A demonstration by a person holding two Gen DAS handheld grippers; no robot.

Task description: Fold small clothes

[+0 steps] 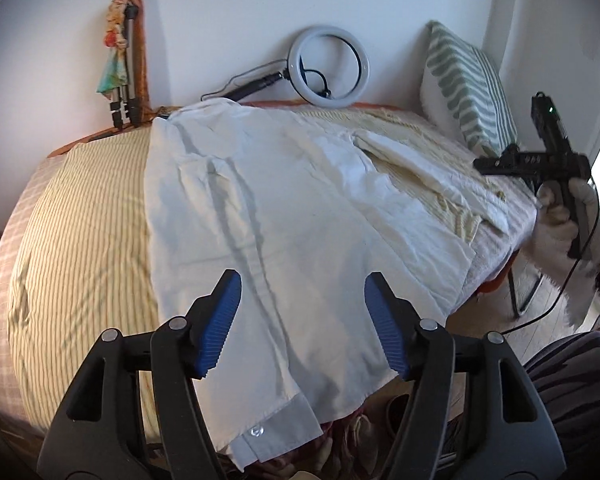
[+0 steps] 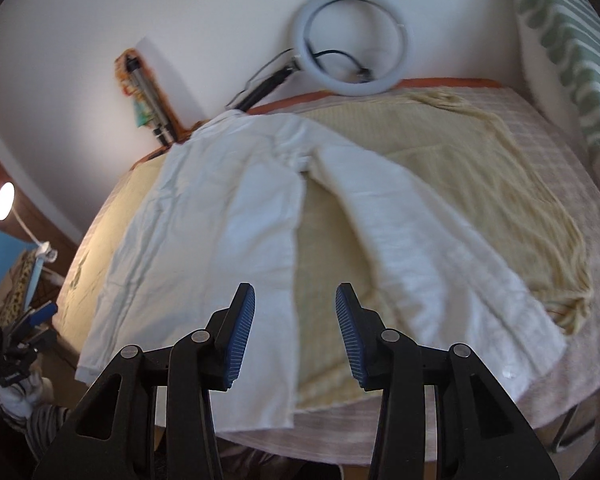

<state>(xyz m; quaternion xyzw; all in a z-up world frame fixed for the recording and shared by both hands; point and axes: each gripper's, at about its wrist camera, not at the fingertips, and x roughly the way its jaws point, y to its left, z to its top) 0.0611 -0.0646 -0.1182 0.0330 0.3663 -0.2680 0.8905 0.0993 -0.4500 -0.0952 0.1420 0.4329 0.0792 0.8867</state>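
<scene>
White shirt spread on the bed, both grippers empty above it.

Left wrist view: the left gripper (image 1: pixel 302 322) hangs over the white shirt (image 1: pixel 284 200), its blue fingers (image 1: pixel 220 320) parted with nothing between them; the shirt lies flat on the striped bed (image 1: pixel 80 216), one cuff (image 1: pixel 272 436) hanging over the near edge. A gloved hand (image 1: pixel 568 220) holds the other gripper at the right (past the bed's corner). Right wrist view: the right gripper (image 2: pixel 296 332) has its fingers apart and empty over the shirt, whose sleeve (image 2: pixel 440 264) seems to angle out to the right, though the picture is blurred. A ring light (image 2: pixel 352 32) leans against the wall.
</scene>
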